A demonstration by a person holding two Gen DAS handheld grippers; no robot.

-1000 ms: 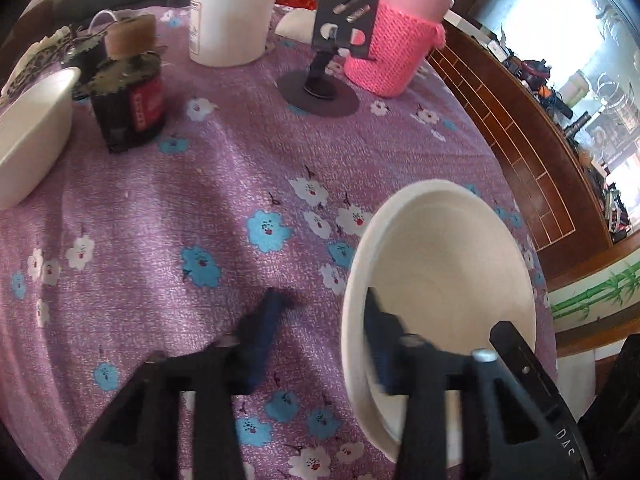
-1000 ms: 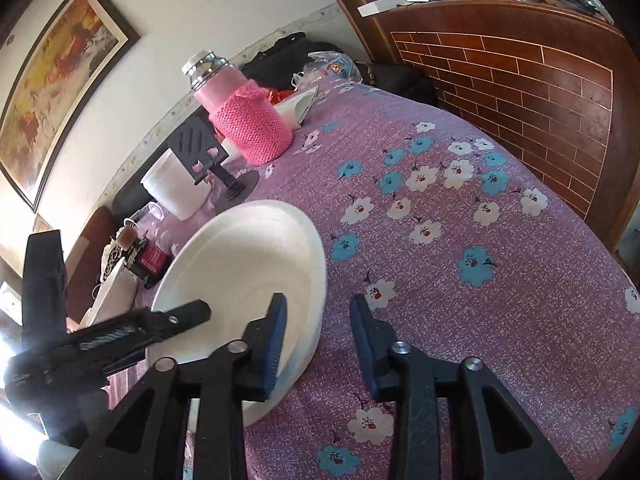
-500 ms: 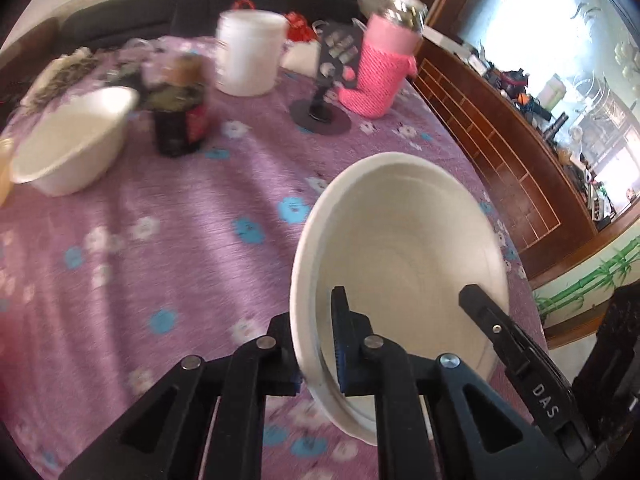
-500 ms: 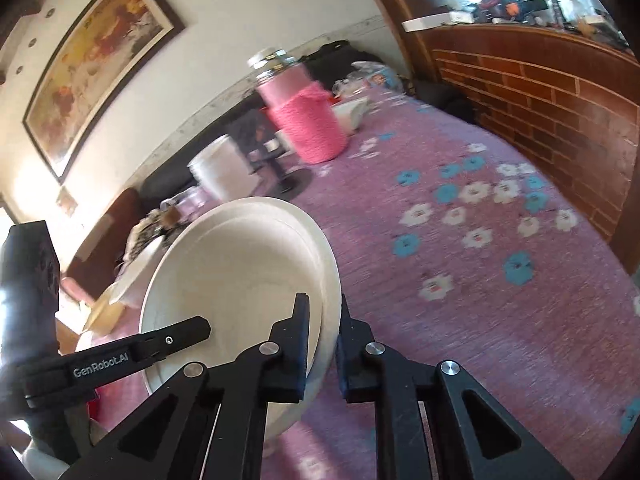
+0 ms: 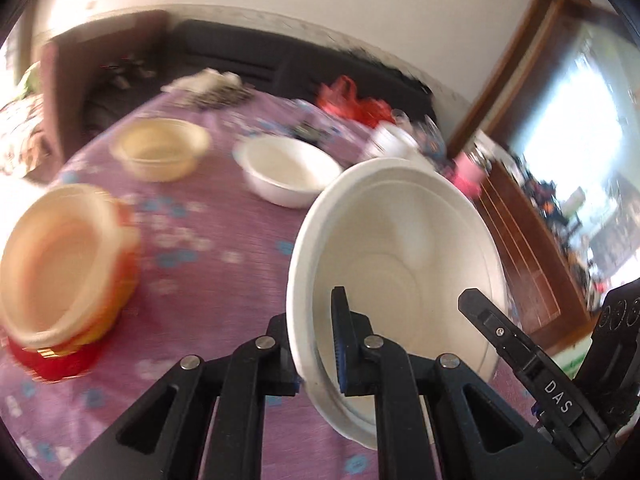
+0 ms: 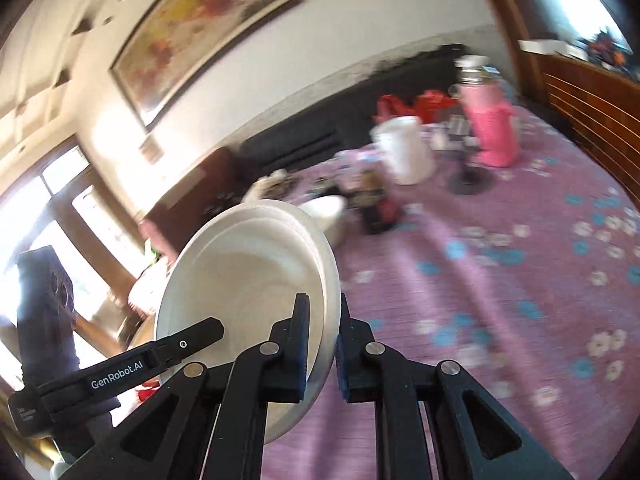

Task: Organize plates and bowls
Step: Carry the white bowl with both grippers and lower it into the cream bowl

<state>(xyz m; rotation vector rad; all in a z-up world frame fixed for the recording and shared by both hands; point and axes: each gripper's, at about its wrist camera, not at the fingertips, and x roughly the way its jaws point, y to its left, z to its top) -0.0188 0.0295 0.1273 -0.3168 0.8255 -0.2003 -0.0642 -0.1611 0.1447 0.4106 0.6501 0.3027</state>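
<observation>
Purple flowered tabletop (image 5: 208, 272) now lies below the load. Nearest: left tool (image 5: 316, 344) and right tool (image 6: 322, 344), jaws apart a second ago, each clamp a rim of one white plate stack (image 5: 400, 264), lifted clear and tilted, likely headed for sorting. Beyond: one yellow-red plate pile (image 5: 64, 264), one white bowl (image 5: 288, 172), one cream bowl (image 5: 160, 152).

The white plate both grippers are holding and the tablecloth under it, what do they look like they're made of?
White plate: probably plastic or melamine, though glazed ceramic is possible; smooth, off-white, a soft sheen, moulded stepped rings inside, thin rolled rim. Left gripper and right gripper each clamp that rim.
Tablecloth: woven fabric, matte purple, printed with blue and white flowers; fine thread streaks show.
</observation>
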